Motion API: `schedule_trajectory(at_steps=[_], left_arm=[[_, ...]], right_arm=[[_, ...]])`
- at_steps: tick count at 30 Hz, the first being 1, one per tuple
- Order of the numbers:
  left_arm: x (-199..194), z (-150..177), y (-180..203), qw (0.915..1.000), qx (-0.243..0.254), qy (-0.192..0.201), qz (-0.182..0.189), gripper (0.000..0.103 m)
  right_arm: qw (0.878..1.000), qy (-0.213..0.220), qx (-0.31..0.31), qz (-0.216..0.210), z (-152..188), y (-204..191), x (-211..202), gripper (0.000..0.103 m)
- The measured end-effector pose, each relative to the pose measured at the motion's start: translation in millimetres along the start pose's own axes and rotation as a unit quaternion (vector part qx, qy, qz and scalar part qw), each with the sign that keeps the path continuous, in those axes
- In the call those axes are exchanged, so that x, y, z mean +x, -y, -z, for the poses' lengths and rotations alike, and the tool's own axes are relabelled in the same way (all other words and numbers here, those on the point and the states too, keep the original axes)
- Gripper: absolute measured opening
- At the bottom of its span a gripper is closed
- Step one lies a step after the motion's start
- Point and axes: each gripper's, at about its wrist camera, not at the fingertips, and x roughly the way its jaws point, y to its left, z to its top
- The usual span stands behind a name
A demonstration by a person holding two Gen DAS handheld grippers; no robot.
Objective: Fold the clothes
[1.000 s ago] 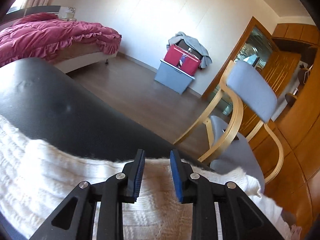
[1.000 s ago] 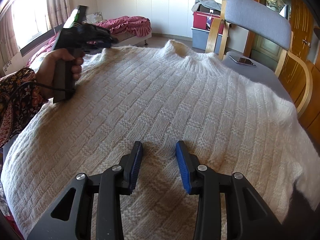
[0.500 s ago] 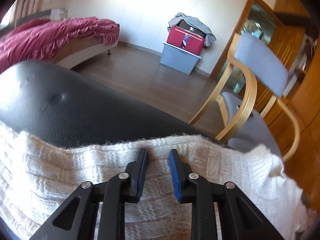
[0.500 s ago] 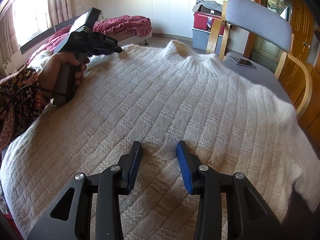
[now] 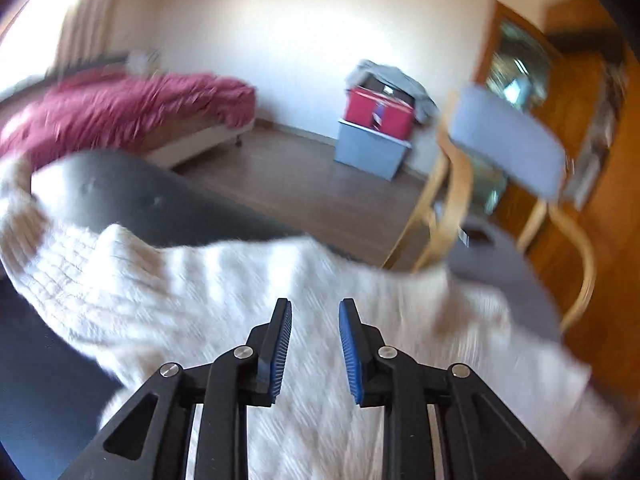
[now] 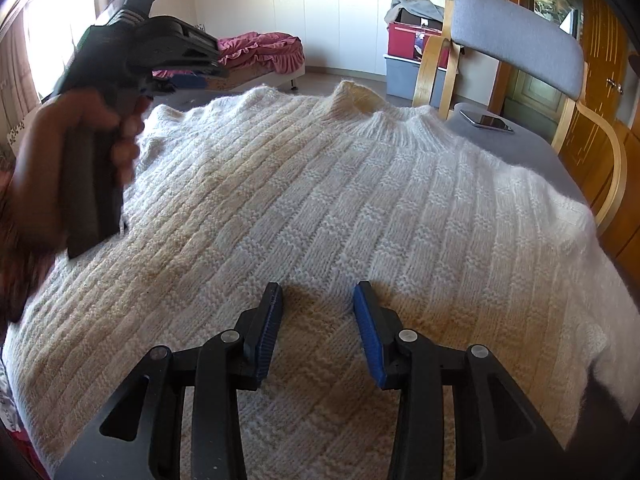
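Note:
A cream knitted sweater point(image 6: 320, 200) lies spread flat over a black padded surface, its collar at the far side. My right gripper point(image 6: 318, 292) hovers over the near part of the sweater, open, with nothing between its blue pads. A hand holds my left gripper point(image 6: 212, 64) raised above the sweater's far left part. In the blurred left wrist view, the left gripper point(image 5: 314, 308) points over the sweater point(image 5: 200, 288) toward its far edge. Its jaws are opening and nothing is between them.
The black padded surface point(image 5: 120, 192) shows beyond the sweater's edge. A grey chair with wooden arms point(image 6: 520, 48) stands at the far right, with a phone point(image 6: 486, 122) on its seat. A bed with a red cover point(image 5: 120, 108) and stacked boxes point(image 5: 376, 128) stand by the wall.
My left gripper has lifted away from the sweater's far edge and swung across it, closer to the right wrist camera. The right gripper has not moved.

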Motion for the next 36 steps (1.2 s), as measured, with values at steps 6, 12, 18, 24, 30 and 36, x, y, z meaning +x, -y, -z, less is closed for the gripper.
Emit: schedule_trajectory(at_steps=[6,12,18,24,30,36], left_arm=[[29.2,19.9,16.9,0.9966,0.033,-0.074,0.012,0.028],[26.2,22.8,18.4,0.9966,0.029,-0.076,0.015,0.028],[32.6,24.8,15.8,0.9967,0.023,-0.075,0.022,0.028],[38.0,22.0,2.0,0.9966,0.018,-0.075,0.029,0.029],[39.0,21.6,-2.2,0.9965,0.015,-0.075,0.034,0.029],[38.5,21.7,-9.1,0.9962,0.009,-0.075,0.042,0.029]], right_arm=[[1.000,-0.001,-0.003,0.004,-0.2,-0.9,0.0,0.041],[0.999,0.025,0.030,0.038,-5.8,13.4,-14.1,0.041],[0.986,0.064,0.087,0.127,-58.3,80.7,-8.6,0.038],[0.986,0.029,0.096,0.134,-91.2,115.0,53.8,0.021],[0.973,-0.004,0.150,0.173,-99.3,136.8,83.3,0.022],[0.957,-0.017,0.090,0.275,-107.2,112.3,97.1,0.022]])
